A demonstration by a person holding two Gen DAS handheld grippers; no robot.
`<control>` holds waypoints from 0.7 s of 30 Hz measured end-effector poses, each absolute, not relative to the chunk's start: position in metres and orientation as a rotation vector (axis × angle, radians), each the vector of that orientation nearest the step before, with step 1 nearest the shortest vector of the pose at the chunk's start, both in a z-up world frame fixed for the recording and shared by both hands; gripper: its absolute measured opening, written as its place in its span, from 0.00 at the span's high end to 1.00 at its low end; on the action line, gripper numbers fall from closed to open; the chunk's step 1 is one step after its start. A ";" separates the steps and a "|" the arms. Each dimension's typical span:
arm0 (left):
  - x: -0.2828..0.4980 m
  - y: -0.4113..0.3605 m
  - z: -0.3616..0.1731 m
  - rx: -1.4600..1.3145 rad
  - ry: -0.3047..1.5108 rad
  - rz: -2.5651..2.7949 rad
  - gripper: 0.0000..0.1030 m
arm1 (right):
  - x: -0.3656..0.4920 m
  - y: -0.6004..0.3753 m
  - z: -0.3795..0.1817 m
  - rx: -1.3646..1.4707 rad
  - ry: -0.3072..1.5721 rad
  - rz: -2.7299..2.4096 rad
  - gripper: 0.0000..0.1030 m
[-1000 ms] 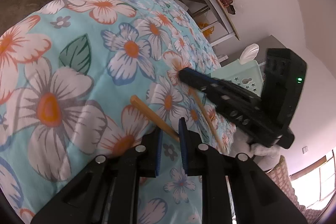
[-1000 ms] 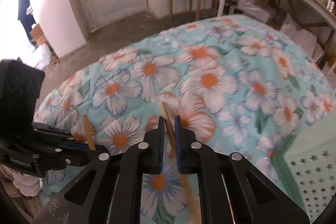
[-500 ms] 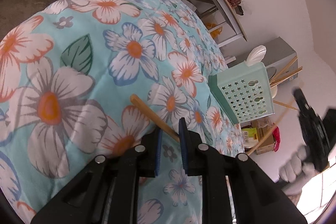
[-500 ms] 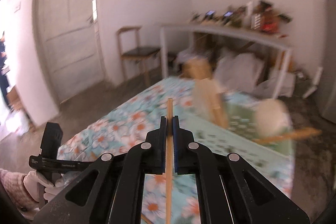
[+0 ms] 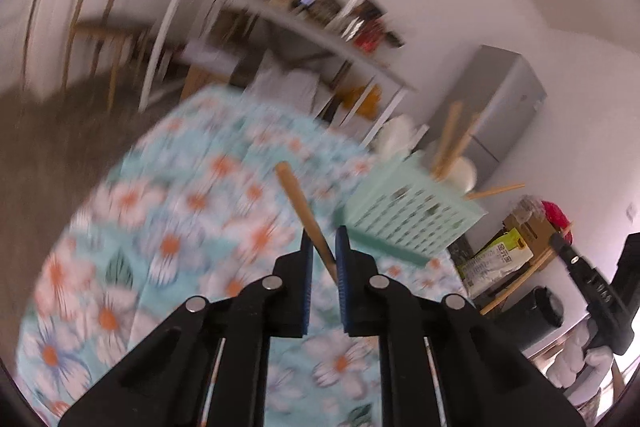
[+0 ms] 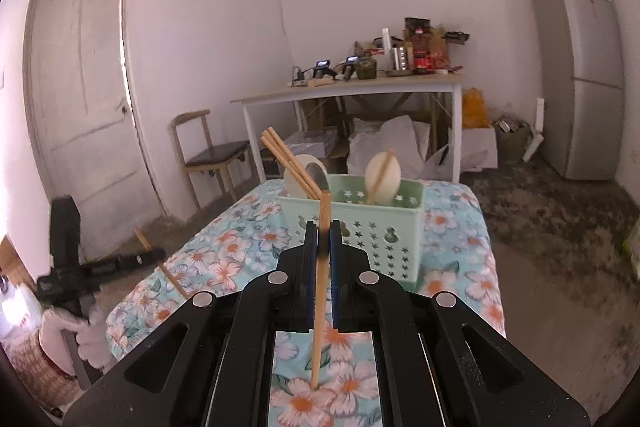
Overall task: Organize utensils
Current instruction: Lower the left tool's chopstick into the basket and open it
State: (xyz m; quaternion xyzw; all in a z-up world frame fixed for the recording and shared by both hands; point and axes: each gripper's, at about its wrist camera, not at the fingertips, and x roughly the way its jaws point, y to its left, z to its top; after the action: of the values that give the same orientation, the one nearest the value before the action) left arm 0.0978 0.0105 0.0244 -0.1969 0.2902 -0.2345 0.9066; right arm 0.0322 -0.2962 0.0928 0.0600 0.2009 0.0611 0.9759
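My right gripper is shut on a wooden chopstick, held upright above the floral cloth in front of the mint green basket. The basket holds two chopsticks and two white spoons. My left gripper is shut on another wooden chopstick, lifted off the cloth, with the basket ahead to the right. The left gripper also shows in the right wrist view at the left with its chopstick. The right gripper shows at the far right of the left wrist view.
The floral cloth covers a table. Behind it stand a wooden chair, a white table loaded with clutter, bags beneath it, a grey fridge at right and a door at left.
My left gripper has lifted its chopstick off the cloth and swung up toward the basket. My right gripper has carried its chopstick closer to the basket.
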 end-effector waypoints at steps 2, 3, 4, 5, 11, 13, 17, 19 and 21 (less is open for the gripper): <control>0.094 0.000 0.045 -0.371 0.543 -0.515 0.94 | 0.025 -0.299 0.092 0.135 0.399 0.119 0.96; 0.092 -0.003 0.055 -0.354 0.517 -0.529 0.95 | 0.023 -0.301 0.092 0.143 0.398 0.118 0.96; 0.090 -0.007 0.064 -0.336 0.495 -0.540 0.95 | 0.021 -0.304 0.092 0.152 0.396 0.119 0.96; 0.087 -0.011 0.072 -0.322 0.472 -0.549 0.95 | 0.021 -0.306 0.092 0.156 0.395 0.120 0.96; 0.076 -0.046 0.137 -0.244 0.273 -0.652 0.95 | 0.014 -0.314 0.090 0.174 0.386 0.134 0.96; 0.077 -0.058 0.152 -0.223 0.223 -0.667 0.95 | 0.011 -0.316 0.089 0.183 0.383 0.142 0.96; 0.082 -0.083 0.176 -0.191 0.141 -0.702 0.95 | 0.008 -0.320 0.088 0.196 0.377 0.155 0.96; 0.088 -0.101 0.185 -0.152 0.100 -0.696 0.95 | 0.008 -0.323 0.087 0.203 0.375 0.162 0.96; 0.097 -0.114 0.189 -0.135 0.086 -0.693 0.95 | 0.008 -0.326 0.086 0.208 0.371 0.170 0.96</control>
State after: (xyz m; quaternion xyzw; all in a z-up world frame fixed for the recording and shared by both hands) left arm 0.0968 -0.1136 0.1890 -0.0662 0.0422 -0.3394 0.9374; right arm 0.0083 -0.3259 0.0856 0.1032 0.1841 0.0844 0.9738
